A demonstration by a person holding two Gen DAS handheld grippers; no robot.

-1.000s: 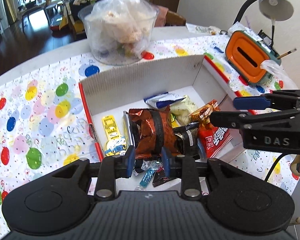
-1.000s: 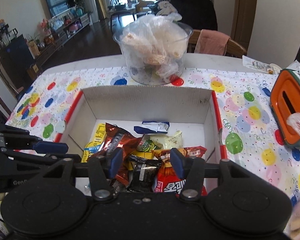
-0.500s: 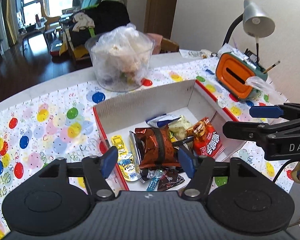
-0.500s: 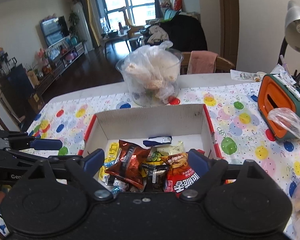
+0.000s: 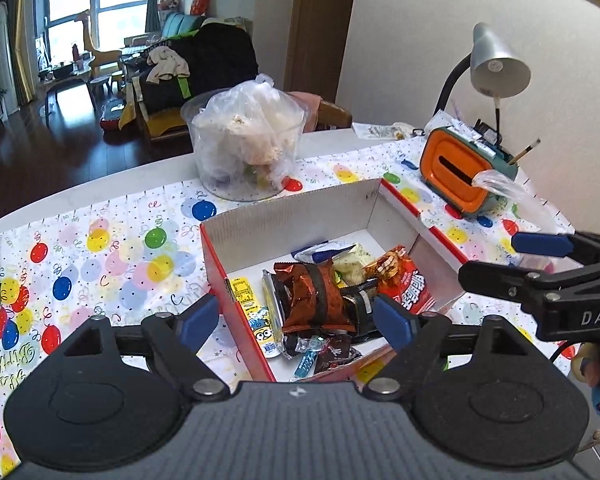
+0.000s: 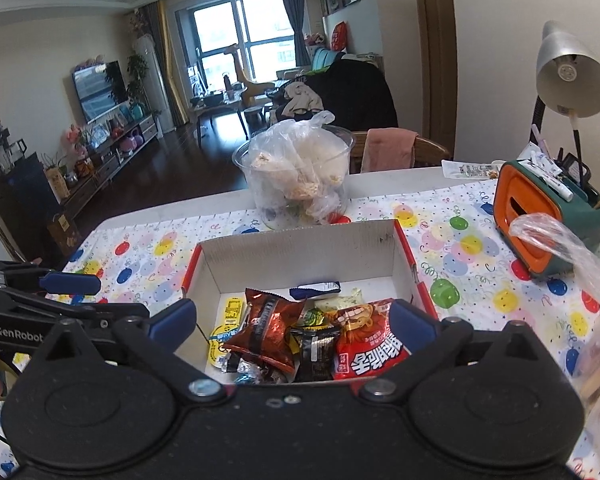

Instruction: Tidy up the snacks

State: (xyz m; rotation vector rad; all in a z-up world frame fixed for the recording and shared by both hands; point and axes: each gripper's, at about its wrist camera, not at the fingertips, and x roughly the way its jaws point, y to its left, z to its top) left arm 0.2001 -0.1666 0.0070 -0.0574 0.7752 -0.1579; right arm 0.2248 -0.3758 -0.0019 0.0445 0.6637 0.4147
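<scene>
Now we hold both claws above the near edge of the cardboard box (image 5: 300,216), which sits on the table (image 5: 100,240) with its balloon-print cloth. Our left claw (image 5: 296,322) is spread wide, its blue fingertips (image 5: 198,320) apart with nothing between them; one tip hangs over the cloth just left of the box's red wall, the other over the snacks. Our right claw (image 6: 292,320) is spread wide as well and carries nothing, and it hangs over the near end of the box.

Inside, the snacks lie heaped toward the near end. A shiny brown packet (image 5: 314,296) rests on top near the middle, a red packet with white lettering (image 5: 404,280) lies at its right against the right wall, and a black packet (image 6: 314,350) sits between them. A yellow strip packet (image 5: 252,312) lies flat along the left wall. A blue-and-white wrapper (image 6: 316,289) lies farther back, just beside a pale green one (image 6: 342,302). Small candies (image 5: 312,354) lie at the near edge.

Beyond the box stands a clear tub (image 5: 244,148) holding a plastic bag of pale snacks. At far right, well apart from the box, an orange and green organiser (image 5: 460,172) stands under a grey desk lamp (image 5: 498,64).
</scene>
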